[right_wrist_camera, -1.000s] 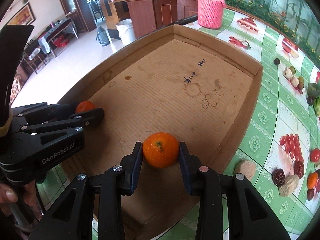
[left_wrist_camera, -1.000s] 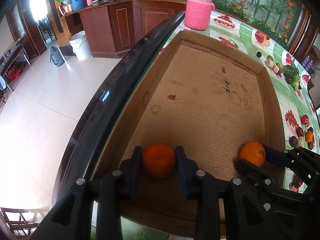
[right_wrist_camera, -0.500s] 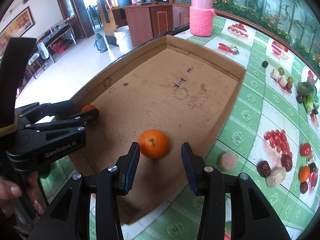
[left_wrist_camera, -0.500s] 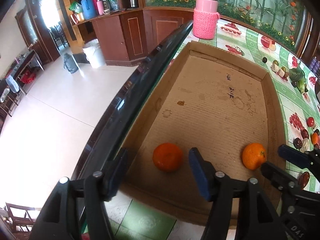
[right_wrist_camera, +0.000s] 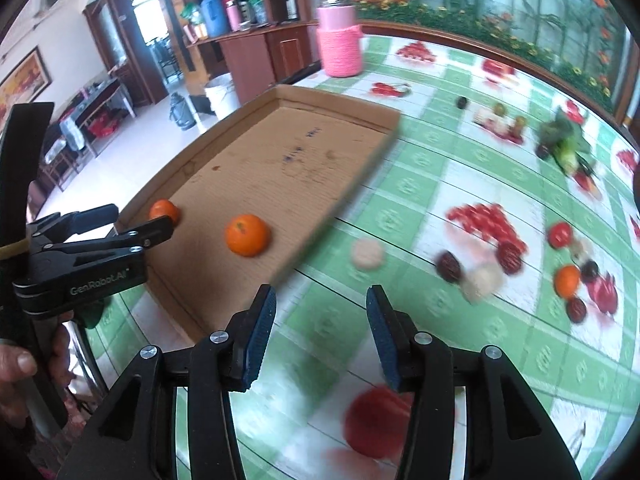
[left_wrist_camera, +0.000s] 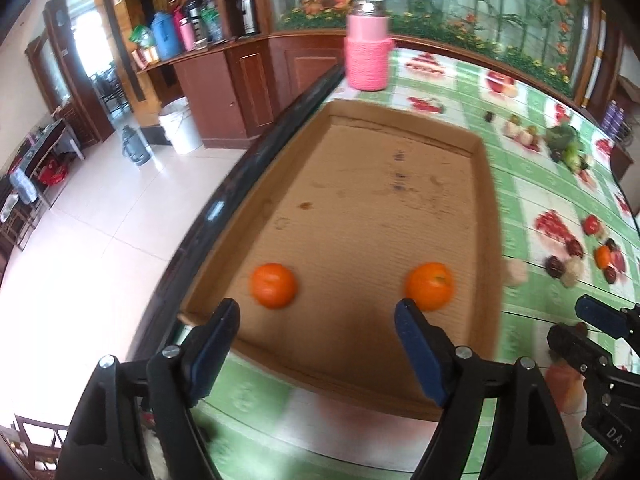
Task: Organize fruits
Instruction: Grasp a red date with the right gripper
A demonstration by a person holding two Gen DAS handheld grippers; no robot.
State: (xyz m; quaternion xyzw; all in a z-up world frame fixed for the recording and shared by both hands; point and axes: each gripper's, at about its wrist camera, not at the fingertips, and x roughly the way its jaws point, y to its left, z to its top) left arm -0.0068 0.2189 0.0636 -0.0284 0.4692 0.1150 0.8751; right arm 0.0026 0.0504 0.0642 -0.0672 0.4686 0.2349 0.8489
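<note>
Two oranges lie near the front wall of a shallow cardboard tray (left_wrist_camera: 486,208): the left orange (left_wrist_camera: 274,285) and the right orange (left_wrist_camera: 430,286). In the right wrist view they are the left orange (right_wrist_camera: 164,211) and the right orange (right_wrist_camera: 247,235) in the tray (right_wrist_camera: 360,168). My left gripper (left_wrist_camera: 316,338) is open and empty, just in front of the tray's front wall. My right gripper (right_wrist_camera: 320,330) is open and empty, over the tablecloth to the right of the tray; it shows at the right edge of the left wrist view (left_wrist_camera: 580,328).
A pink knitted jar (left_wrist_camera: 367,56) stands behind the tray. The green tablecloth (right_wrist_camera: 420,184) is printed with fruit pictures; whether a round pale thing (right_wrist_camera: 367,254) and a reddish one (right_wrist_camera: 376,420) are real or printed I cannot tell. The table's dark left edge (left_wrist_camera: 248,184) drops to the floor.
Both grippers opened, let go of their oranges and drew back out of the tray. The oranges stay on the tray floor. The right gripper also swung right over the tablecloth.
</note>
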